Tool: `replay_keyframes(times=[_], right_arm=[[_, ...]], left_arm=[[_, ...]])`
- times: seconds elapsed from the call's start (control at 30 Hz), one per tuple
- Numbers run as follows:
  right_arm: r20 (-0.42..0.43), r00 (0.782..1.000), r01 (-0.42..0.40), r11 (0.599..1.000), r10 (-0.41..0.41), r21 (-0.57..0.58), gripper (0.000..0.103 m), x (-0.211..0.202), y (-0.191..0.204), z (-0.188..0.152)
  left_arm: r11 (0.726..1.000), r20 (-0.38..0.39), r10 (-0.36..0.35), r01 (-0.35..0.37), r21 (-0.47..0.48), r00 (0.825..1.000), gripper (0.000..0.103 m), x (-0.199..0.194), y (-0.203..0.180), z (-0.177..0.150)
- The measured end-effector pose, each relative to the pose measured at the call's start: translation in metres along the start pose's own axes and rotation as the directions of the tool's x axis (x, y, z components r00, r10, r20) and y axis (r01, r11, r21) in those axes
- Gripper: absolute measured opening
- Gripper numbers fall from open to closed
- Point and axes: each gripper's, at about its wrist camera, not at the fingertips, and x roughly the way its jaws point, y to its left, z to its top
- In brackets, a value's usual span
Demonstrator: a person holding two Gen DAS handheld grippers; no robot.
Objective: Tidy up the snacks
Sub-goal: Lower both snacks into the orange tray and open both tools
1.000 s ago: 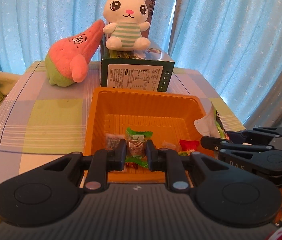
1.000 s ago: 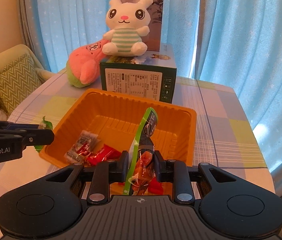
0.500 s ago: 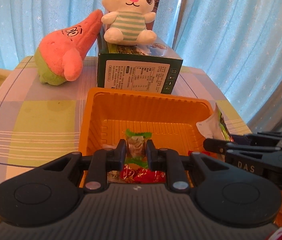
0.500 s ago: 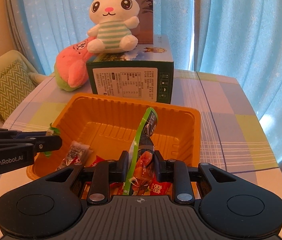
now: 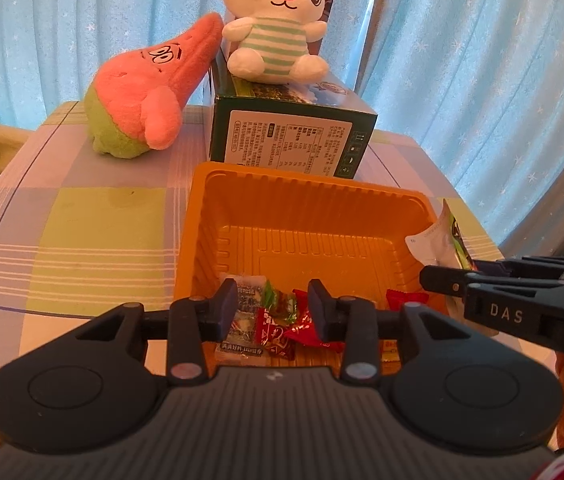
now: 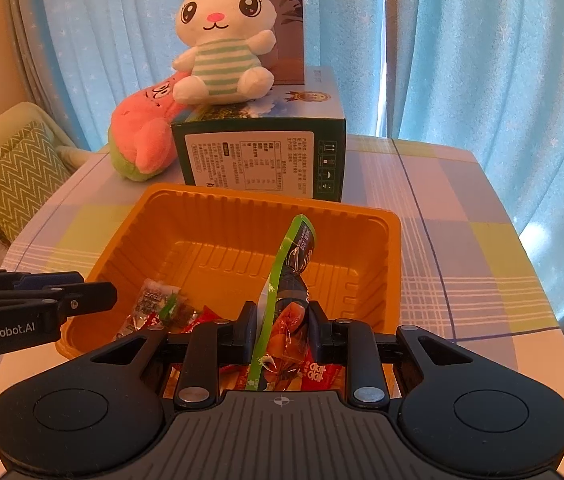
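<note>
The fingers (image 5: 229,304) of our left gripper (image 5: 273,307) are opening: the green-wrapped candy (image 5: 280,303) they pinched a moment ago now lies free between them, among the wrapped snacks (image 5: 266,322) at the near end of the orange tray (image 5: 305,188) on the bench (image 5: 82,216). One more piece is delivered. Our right gripper (image 6: 282,322) stays narrowly clamped on the green-edged packet (image 6: 287,304), poised over the tray, likely next.

Two plush toys (image 5: 150,96), perhaps six snacks (image 5: 278,322)
</note>
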Motion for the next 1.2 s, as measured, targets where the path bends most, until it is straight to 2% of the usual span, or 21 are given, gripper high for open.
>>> replay_keyframes(times=[0.47, 0.83, 1.03, 1.07, 1.13, 1.2], right_arm=[[0.008, 1.0, 0.005, 1.0, -0.005, -0.003, 0.026, -0.002, 0.0, 0.007], [-0.004, 1.0, 0.01, 1.0, -0.01, -0.003, 0.027, 0.01, 0.001, 0.007], [0.024, 0.999, -0.023, 1.0, 0.024, -0.008, 0.027, 0.016, 0.0, 0.009], [0.022, 1.0, -0.012, 1.0, 0.012, -0.009, 0.029, 0.016, -0.001, 0.009], [0.034, 0.999, -0.005, 1.0, 0.005, 0.002, 0.057, 0.012, -0.005, 0.006], [0.048, 0.999, -0.004, 1.0, 0.003, 0.024, 0.063, 0.007, -0.011, 0.002]], left_arm=[[1.0, 0.007, 0.002, -0.002, 0.014, 1.0, 0.045, -0.004, 0.0, -0.002], [1.0, 0.007, 0.004, -0.004, 0.022, 1.0, 0.046, -0.005, 0.003, -0.005], [1.0, 0.015, 0.007, -0.007, 0.014, 1.0, 0.053, -0.01, 0.007, -0.007], [1.0, 0.017, 0.007, -0.008, 0.016, 1.0, 0.056, -0.012, 0.007, -0.008], [1.0, 0.024, 0.008, -0.008, 0.02, 1.0, 0.059, -0.016, 0.007, -0.011], [1.0, 0.027, 0.007, -0.008, 0.021, 1.0, 0.061, -0.02, 0.007, -0.014]])
